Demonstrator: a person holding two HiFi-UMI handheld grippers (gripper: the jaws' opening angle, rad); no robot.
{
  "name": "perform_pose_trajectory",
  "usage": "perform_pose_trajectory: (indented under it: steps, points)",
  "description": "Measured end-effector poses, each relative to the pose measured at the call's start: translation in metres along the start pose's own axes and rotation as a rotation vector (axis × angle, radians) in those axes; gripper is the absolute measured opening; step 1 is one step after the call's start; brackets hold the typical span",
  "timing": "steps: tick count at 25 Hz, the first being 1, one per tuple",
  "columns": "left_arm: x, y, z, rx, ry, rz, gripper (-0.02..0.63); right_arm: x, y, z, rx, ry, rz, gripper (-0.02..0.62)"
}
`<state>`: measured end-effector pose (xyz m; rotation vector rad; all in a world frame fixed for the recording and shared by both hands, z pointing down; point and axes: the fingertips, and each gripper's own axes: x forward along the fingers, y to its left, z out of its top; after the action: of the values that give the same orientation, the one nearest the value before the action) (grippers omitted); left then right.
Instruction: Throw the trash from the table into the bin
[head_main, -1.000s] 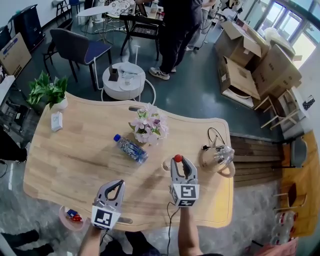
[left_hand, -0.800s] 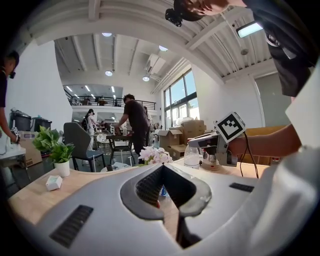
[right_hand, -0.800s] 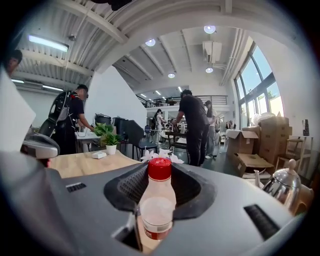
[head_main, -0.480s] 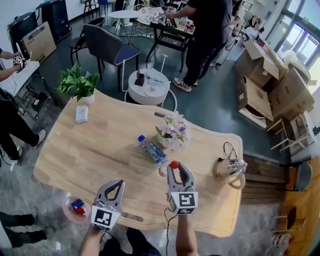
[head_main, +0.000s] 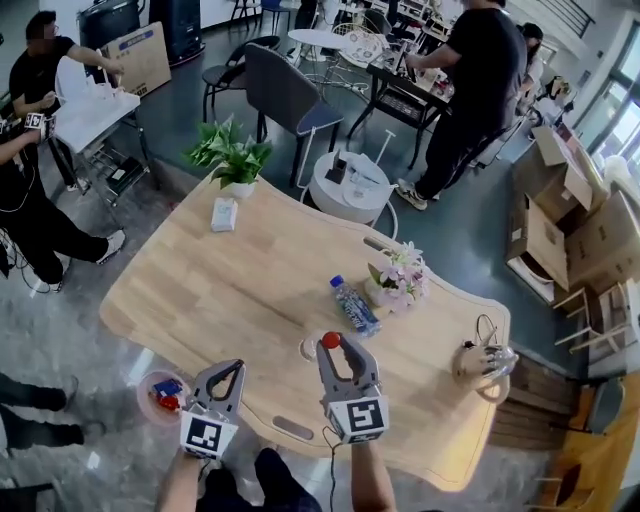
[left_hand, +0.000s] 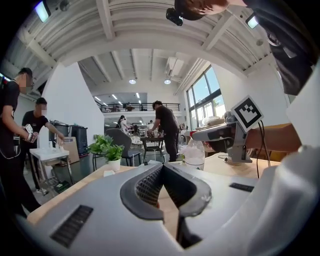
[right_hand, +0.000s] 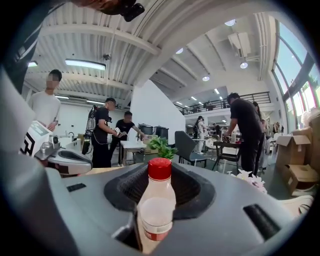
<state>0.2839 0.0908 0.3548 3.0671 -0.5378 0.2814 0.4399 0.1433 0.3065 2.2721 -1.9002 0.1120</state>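
Red-capped translucent plastic bottle is grasped in the right hand-held gripper above the wooden surface, not yet dropped into the round pink bin; the left hand-held gripper is clenched empty; a blue-capped clear bottle likely awaits collection.

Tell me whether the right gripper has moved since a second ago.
Yes. The right gripper, shut on the red-capped bottle, went leftward over the table: from right of the flowers to left of them.

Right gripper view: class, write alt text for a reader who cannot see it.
A small translucent plastic bottle with a red cap stands upright, clamped between the jaws of the grey right gripper. Behind it are a leafy green potted plant and several standing people.
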Motion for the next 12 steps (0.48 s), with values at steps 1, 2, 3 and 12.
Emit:
perform_pose_trajectory:
  steps: [1, 2, 3, 12]
  points:
    - [-0.009, 0.007, -0.002, -0.006, 0.001, 0.018, 0.006, 0.004, 0.014, 0.002, -0.004, -0.001, 0.023, 0.141]
    - [-0.018, 0.014, -0.003, -0.012, 0.0, 0.038, 0.006, 0.008, 0.027, 0.004, -0.007, -0.002, 0.046, 0.141]
    - [-0.028, 0.021, -0.005, -0.018, -0.001, 0.058, 0.006, 0.011, 0.041, 0.006, -0.01, -0.003, 0.068, 0.141]
    - [-0.125, 0.09, -0.021, -0.058, 0.002, 0.258, 0.006, 0.039, 0.173, 0.016, -0.017, -0.006, 0.298, 0.141]
